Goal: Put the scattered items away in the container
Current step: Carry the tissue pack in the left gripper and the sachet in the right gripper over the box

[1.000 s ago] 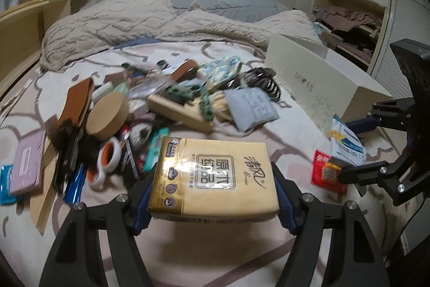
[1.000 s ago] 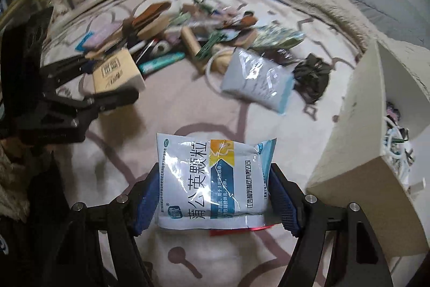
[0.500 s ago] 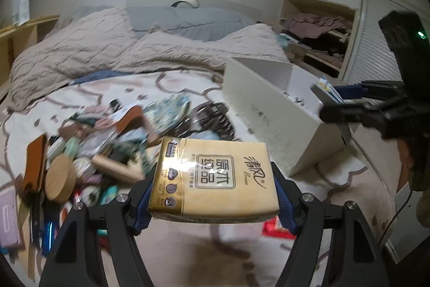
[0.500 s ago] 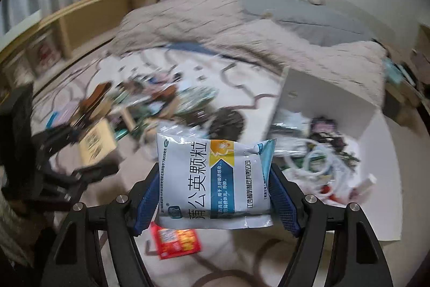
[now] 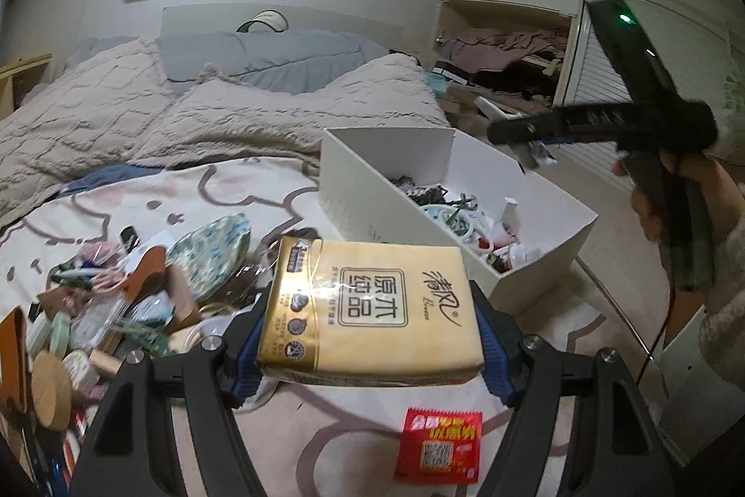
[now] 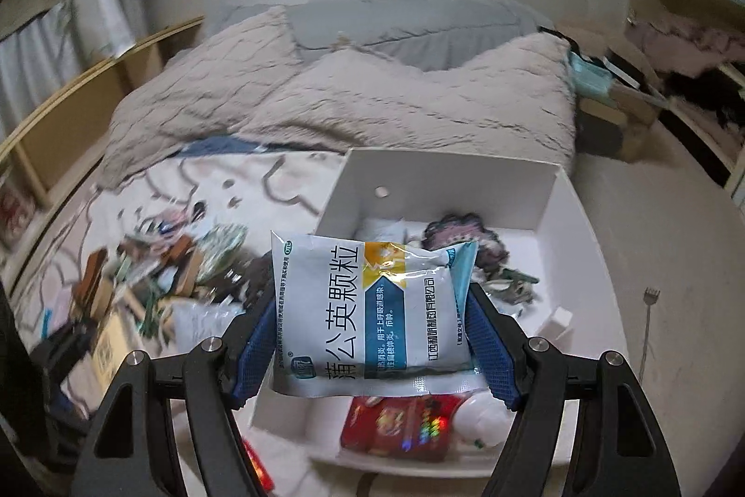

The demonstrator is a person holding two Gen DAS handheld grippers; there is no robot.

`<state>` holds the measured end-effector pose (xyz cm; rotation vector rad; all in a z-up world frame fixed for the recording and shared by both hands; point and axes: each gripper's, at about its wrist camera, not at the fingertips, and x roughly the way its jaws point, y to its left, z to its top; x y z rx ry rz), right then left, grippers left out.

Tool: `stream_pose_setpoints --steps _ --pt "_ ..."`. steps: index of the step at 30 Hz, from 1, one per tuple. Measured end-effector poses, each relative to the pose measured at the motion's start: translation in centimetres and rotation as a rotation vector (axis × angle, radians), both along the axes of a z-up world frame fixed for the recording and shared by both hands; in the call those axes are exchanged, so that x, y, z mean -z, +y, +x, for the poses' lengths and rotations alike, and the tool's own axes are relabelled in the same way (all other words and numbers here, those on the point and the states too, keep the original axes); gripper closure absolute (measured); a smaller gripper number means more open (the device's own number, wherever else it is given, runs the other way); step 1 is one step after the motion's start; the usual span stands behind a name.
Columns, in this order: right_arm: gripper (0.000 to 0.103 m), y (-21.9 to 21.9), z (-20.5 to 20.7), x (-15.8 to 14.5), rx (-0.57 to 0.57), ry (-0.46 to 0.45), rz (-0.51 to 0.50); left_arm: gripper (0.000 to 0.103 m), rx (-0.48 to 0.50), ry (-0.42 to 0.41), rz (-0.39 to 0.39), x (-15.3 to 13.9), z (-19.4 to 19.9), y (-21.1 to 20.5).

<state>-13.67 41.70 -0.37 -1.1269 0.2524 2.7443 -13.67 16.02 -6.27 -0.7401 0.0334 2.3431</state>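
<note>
both grippers loaded, carrying items to the white box

the left gripper (image 5: 368,350) is clenched on a yellow tissue pack (image 5: 370,313), held at lower centre of the left wrist view, above the patterned bedsheet (image 5: 223,189) and short of the white box (image 5: 372,189) at centre right. the right gripper (image 6: 372,338) is grasping a blue-white medicine sachet (image 6: 372,310), which hangs over the near part of the box (image 6: 558,227) in the right wrist view, with a red packet (image 6: 396,427) and other items already inside below it. the scattered pile (image 5: 139,287) lies at left, and a red sachet (image 5: 437,445) sits on the sheet at bottom centre. the step looks like transport to the container; next, the right jaws would need to part to drop the sachet, while the left must travel on toward the box opening before letting go.
</note>
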Motion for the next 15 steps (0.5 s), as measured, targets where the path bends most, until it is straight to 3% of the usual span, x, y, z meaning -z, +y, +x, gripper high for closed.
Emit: stream_pose_setpoints --steps 8,15 --pt "0.027 4.0 -4.0 -1.7 0.072 -0.027 0.032 0.029 0.029 0.005 0.003 -1.0 -2.0 2.0" --pt "0.027 7.5 -8.2 0.5 0.132 -0.117 0.003 0.029 0.055 0.023 0.02 -2.5 -3.3 3.5"
